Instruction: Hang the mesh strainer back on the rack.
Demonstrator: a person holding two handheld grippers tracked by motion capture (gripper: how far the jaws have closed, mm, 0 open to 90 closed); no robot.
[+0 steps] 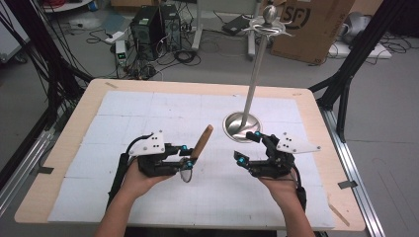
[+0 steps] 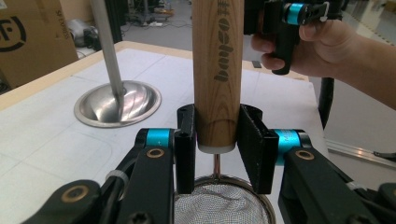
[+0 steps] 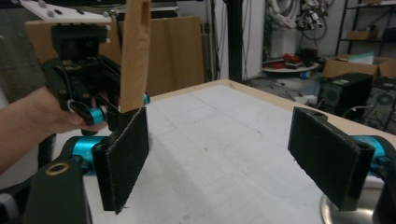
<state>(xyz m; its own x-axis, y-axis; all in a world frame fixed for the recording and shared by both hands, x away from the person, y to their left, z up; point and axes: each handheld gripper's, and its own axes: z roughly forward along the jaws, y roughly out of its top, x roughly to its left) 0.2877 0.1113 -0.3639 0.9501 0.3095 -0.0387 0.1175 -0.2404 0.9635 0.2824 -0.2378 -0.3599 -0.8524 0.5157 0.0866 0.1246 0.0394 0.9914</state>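
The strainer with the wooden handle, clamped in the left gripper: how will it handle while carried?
The strainer probably stays rigid: its thick wooden handle sits squarely between the left gripper pads. Likely light, since the bowl is thin wire mesh. The smooth round handle might twist in the grip, and the mesh could dent if bumped against the metal stand.

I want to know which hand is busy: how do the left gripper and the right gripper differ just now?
The left gripper is shut on the strainer's wooden handle; the right gripper stands open with nothing between its jaws. In the high view the left sits clear of the metal stand's base, the right close by it. Both are hand-held above the table.
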